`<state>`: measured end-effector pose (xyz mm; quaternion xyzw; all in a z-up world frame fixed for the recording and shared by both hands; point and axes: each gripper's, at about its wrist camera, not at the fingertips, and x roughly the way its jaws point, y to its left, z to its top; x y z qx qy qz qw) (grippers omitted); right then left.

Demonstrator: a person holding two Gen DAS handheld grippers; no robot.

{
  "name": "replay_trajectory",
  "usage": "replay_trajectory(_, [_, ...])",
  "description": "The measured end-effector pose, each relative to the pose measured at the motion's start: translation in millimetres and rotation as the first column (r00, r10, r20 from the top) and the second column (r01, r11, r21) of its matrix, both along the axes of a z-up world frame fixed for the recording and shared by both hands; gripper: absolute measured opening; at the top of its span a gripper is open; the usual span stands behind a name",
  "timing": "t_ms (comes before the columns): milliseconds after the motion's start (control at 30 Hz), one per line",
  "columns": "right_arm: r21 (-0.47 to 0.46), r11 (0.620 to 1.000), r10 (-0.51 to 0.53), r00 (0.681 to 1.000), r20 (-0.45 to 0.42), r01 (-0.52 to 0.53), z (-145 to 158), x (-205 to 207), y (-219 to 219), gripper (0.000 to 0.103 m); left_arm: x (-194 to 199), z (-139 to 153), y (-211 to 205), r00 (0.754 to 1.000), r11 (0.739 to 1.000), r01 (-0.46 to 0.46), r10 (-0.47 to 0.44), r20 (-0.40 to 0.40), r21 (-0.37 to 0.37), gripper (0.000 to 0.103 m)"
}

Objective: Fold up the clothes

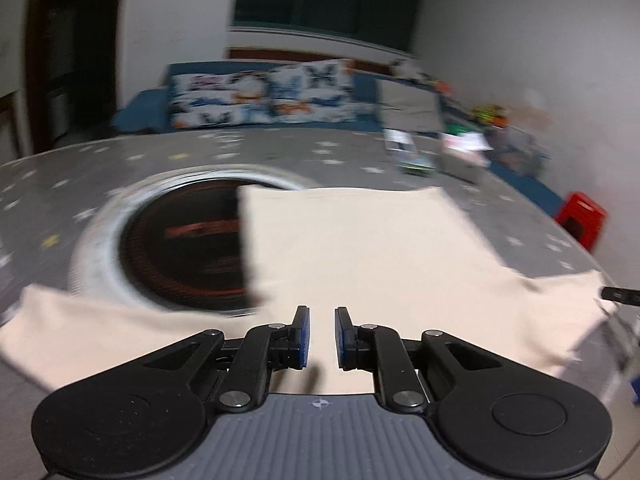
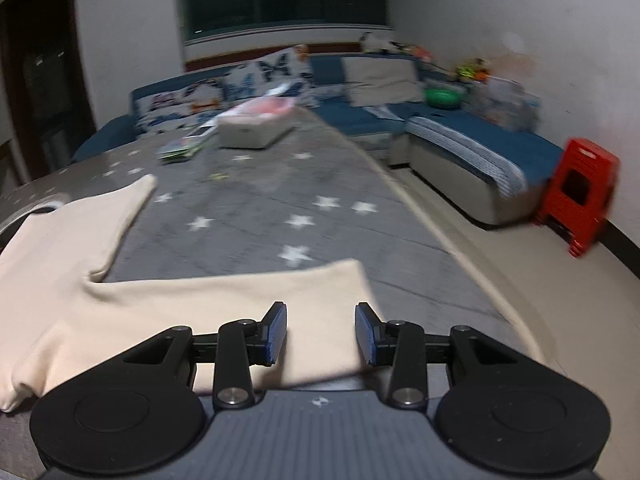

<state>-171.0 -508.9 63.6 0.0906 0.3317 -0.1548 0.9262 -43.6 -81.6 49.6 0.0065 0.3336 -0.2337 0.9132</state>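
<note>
On the left, a dark round inset (image 1: 188, 240) sits in the grey star-patterned table cover (image 2: 256, 208), partly covered by the cream garment (image 1: 360, 248). The left gripper (image 1: 321, 338) hovers over the garment's near edge, jaws narrowly parted and empty. Rightward, the right gripper (image 2: 321, 334) stands wide apart over a sleeve end, gripping nothing. Beyond it lies bare cover up to the table's right edge; a white box (image 2: 256, 130) sits far back.

Cream garment (image 1: 360, 248), grey cloth (image 2: 248, 196) (white-starred) — seemingly
</note>
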Motion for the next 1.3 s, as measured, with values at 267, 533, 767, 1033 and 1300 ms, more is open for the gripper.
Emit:
replay_trajectory(267, [0.014,0.995,-0.103,0.995,0.001,0.103,-4,-30,-19,0.037,-14,-3,-78,0.972,0.972,0.237,-0.237,-0.014,0.004,0.015])
replay_trajectory(533, [0.046,0.991,-0.125,0.992,0.011,0.124,-7,-36,-24,0.024,-28,-13,-121,0.923,0.923,0.384,-0.383,-0.033,0.039,0.015])
replay_trajectory(767, [0.012,0.993,-0.117,0.991,0.068,0.117,3,-20,-33,0.008,-39,-26,-139,0.887,0.883,0.461,-0.458,-0.054,0.089,0.015])
replay_trajectory(1033, [0.035,0.991,-0.128,0.990,0.053,0.127,-5,-7,-46,0.008,-47,-33,-146,0.870,0.860,0.492,-0.490,-0.048,0.133,0.020])
replay_trajectory(1300, [0.141,0.976,-0.179,0.981,0.078,0.167,-8,-25,-53,0.022,-40,-19,-151,0.877,0.871,0.478,-0.480,-0.014,0.114,0.020])
